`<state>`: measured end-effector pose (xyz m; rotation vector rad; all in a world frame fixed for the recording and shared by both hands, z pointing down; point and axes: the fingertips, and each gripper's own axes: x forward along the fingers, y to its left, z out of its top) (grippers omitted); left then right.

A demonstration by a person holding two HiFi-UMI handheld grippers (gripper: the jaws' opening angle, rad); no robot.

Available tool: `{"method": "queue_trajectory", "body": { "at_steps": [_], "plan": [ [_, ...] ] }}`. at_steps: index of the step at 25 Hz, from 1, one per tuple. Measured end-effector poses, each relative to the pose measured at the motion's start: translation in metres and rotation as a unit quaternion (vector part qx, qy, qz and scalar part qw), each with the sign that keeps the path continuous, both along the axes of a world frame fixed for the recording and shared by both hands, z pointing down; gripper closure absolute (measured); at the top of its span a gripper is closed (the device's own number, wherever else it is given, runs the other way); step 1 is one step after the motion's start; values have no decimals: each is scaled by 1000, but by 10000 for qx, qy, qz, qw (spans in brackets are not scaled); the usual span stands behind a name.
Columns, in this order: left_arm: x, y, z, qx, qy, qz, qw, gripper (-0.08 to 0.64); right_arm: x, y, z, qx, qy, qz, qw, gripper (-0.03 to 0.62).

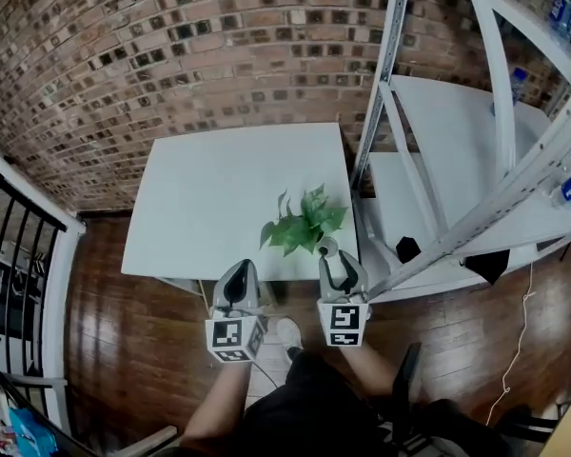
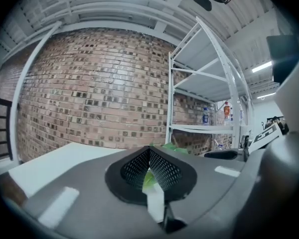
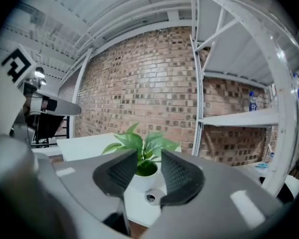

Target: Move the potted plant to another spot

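One brick wall (image 1: 171, 55), rough and laid in mottled red-brown courses with pale mortar, fills the background. One floor (image 1: 124, 350) of dark glossy wooden boards lies below it. One tall rack (image 1: 385, 74) of white perforated metal uprights and slanted braces stands at the right. Its flat white shelves (image 1: 457, 131) carry clear plastic bottles (image 2: 205, 117); two show in the left gripper view, one with a blue label and one orange-tinted. One rectangular surface (image 1: 219, 188), smooth, matt and white, stands against the wall just left of the rack. One black railing (image 1: 5, 246) of thin upright bars shows at the far left. Two grippers of grey plastic are held side by side at the surface's near edge, each carrying one cube of black-and-white square markers. The left gripper (image 1: 238, 269) has its black, dot-textured fingers (image 2: 164, 171) pressed together with nothing between them. The right gripper (image 1: 329, 255) has its fingers (image 3: 177, 176) pinching the single potted plant (image 1: 305, 225) by its pot (image 3: 145, 182), one on each side. The pot is small, round, smooth and white, tapers downward, and holds one plant with broad pointed green leaves. It is at the surface's near right corner, close to the rack's upright; whether its base rests on the surface cannot be told.
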<state>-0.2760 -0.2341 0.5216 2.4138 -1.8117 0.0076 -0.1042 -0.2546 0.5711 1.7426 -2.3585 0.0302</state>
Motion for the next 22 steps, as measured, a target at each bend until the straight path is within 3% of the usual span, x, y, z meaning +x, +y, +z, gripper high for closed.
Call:
{"method": "queue_trajectory", "body": {
  "at_steps": [2, 8, 14, 22],
  "plan": [
    [15, 12, -6, -16, 32, 122, 9999, 546, 4, 11, -17, 107, -33, -59, 9999, 587],
    [48, 44, -23, 198, 11, 288, 9994, 546, 10, 49, -62, 367, -130, -331, 9987, 591],
    [82, 76, -36, 156, 206, 552, 9981, 546, 16, 84, -86, 598, -114, -408, 9973, 589],
    [101, 88, -52, 281, 151, 552, 9980, 546, 24, 99, -117, 898, -98, -502, 9947, 589]
  ]
}}
